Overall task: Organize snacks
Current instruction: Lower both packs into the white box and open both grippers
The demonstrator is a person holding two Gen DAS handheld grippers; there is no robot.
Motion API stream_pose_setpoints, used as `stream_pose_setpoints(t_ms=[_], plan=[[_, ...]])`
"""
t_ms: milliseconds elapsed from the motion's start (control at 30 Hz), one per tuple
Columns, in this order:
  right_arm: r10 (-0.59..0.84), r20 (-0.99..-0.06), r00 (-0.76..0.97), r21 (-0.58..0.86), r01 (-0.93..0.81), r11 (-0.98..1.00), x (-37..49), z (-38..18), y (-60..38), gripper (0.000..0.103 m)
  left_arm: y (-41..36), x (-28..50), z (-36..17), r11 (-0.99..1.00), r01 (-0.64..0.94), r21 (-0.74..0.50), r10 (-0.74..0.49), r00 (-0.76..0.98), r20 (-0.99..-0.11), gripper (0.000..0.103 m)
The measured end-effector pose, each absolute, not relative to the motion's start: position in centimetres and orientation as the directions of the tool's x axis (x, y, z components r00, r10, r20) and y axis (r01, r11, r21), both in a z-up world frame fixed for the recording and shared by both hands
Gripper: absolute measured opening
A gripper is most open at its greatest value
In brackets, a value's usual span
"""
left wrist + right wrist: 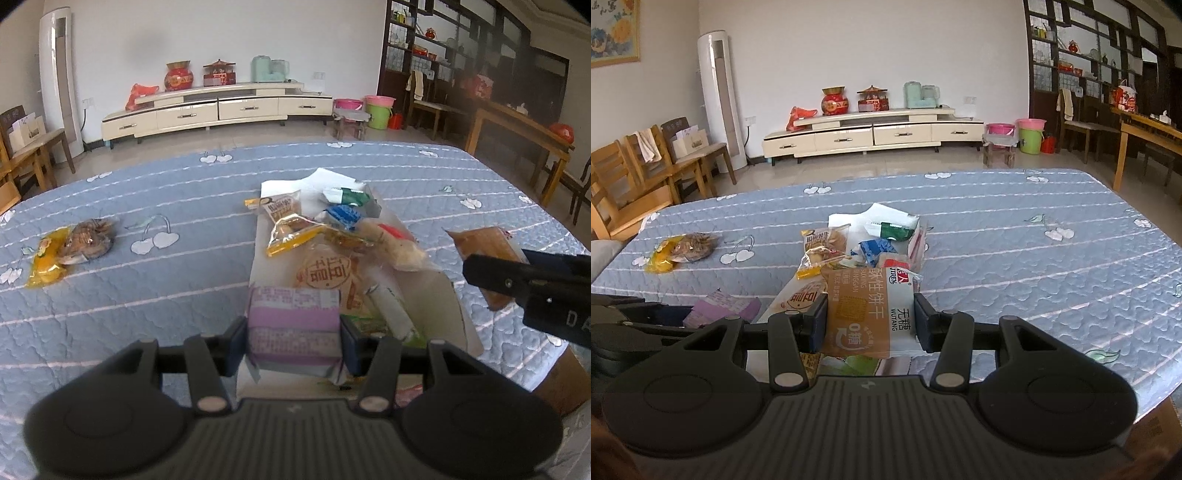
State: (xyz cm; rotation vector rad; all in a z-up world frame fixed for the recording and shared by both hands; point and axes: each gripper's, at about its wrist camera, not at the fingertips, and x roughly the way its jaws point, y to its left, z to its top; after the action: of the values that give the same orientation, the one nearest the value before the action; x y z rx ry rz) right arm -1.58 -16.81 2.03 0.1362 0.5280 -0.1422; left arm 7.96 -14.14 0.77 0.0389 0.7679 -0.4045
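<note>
My left gripper is shut on a purple snack packet, held over the near end of a white box full of mixed snack packets. My right gripper is shut on a tan and white biscuit packet, held above the same white box. In the left wrist view that biscuit packet shows at the right, in the right gripper. The purple packet shows at lower left in the right wrist view. A yellow packet with a brown pastry lies alone on the blue quilted tablecloth.
The tablecloth stretches wide to the right of the box. The yellow packet lies to the left. Wooden chairs stand beyond the table's left edge, and a cream TV cabinet lines the far wall. A cardboard box sits below the table's near right edge.
</note>
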Motion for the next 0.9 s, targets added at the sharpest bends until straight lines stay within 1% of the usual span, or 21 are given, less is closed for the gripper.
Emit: stream_pose_setpoints(t_ms=[400, 433, 467, 500, 533, 667, 700, 733, 900], plan=[[-0.088, -0.531, 0.843, 0.091, 0.16, 0.983, 0.2, 1.0, -17.4, 0.058, -14.2, 9.7, -0.8, 0.916, 0.376, -0.137, -0.36, 0.623, -0.695, 0.051], [-0.093, -0.534, 0.841, 0.09, 0.166, 0.982, 0.5, 0.8, -17.5, 0.061, -14.4, 9.8, -0.9, 0.912, 0.384, -0.142, -0.367, 0.616, -0.697, 0.052], [-0.099, -0.534, 0.84, 0.091, 0.174, 0.981, 0.7, 0.6, -17.6, 0.074, -14.5, 9.9, -1.1, 0.909, 0.39, -0.147, -0.375, 0.611, -0.697, 0.052], [-0.099, -0.531, 0.842, 0.098, 0.177, 0.979, 0.7, 0.6, -17.8, 0.081, -14.6, 9.9, -1.2, 0.903, 0.4, -0.154, -0.387, 0.606, -0.695, 0.053], [-0.099, -0.523, 0.847, 0.109, 0.182, 0.977, 0.5, 0.5, -18.0, 0.089, -14.6, 9.8, -1.3, 0.901, 0.404, -0.155, -0.391, 0.605, -0.694, 0.056], [-0.106, -0.512, 0.852, 0.116, 0.191, 0.975, -0.2, 1.1, -18.2, 0.089, -14.4, 9.5, -1.0, 0.895, 0.413, -0.166, -0.407, 0.609, -0.681, 0.062], [-0.107, -0.506, 0.856, 0.117, 0.192, 0.974, -0.4, 1.2, -18.2, 0.089, -14.2, 9.4, -0.8, 0.898, 0.408, -0.166, -0.405, 0.616, -0.676, 0.066], [-0.11, -0.498, 0.86, 0.119, 0.194, 0.974, -0.7, 1.6, -18.2, 0.089, -13.9, 9.3, -0.5, 0.901, 0.402, -0.164, -0.401, 0.625, -0.67, 0.067], [-0.116, -0.464, 0.878, 0.1, 0.182, 0.978, -1.6, 3.1, -17.2, 0.089, -12.1, 8.6, 1.1, 0.918, 0.368, -0.148, -0.371, 0.666, -0.647, 0.067]])
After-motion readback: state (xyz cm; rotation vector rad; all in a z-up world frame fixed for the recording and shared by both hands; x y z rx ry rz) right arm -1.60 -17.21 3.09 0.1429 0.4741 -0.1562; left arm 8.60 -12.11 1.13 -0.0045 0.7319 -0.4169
